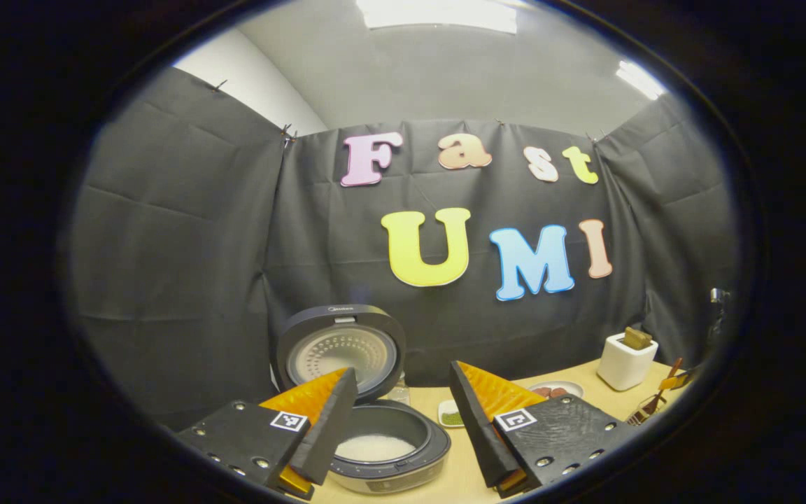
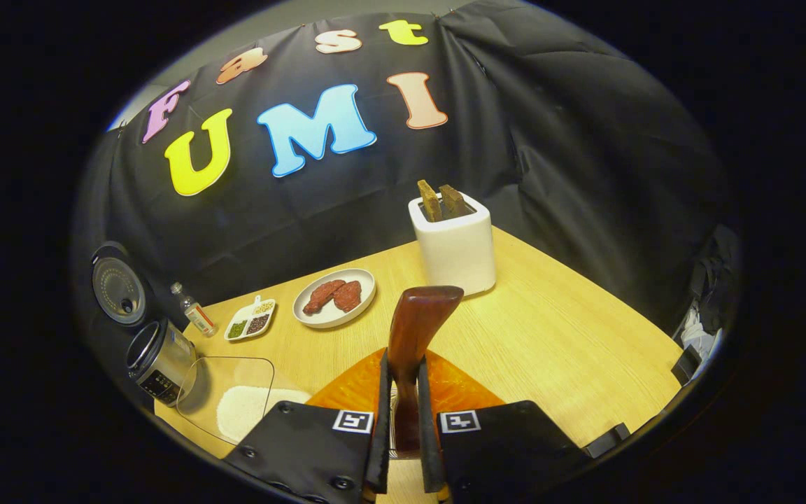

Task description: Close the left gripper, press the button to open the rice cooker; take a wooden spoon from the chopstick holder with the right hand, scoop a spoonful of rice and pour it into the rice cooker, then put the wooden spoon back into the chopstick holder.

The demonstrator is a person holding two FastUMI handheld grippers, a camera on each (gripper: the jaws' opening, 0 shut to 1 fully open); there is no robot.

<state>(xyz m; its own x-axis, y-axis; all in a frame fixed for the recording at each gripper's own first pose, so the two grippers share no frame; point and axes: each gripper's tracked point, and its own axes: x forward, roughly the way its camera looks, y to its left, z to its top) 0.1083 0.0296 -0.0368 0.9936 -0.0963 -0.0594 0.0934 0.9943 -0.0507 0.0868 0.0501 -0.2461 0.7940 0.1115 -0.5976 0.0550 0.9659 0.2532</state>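
Note:
The rice cooker stands open, its lid raised, with white rice in the pot. My left gripper hovers open just above it, nothing between the fingers. My right gripper is shut on a dark wooden spoon, whose broad end sticks up past the fingertips. That gripper hangs over the wooden table, in front of the white chopstick holder, which holds two wooden utensils. The holder also stands at the right in the left gripper view, with the spoon beside it near the edge.
A plate of red meat, a divided seasoning dish and a small bottle sit mid-table. A clear container of rice lies beside the cooker. Black cloth walls the table's back and right.

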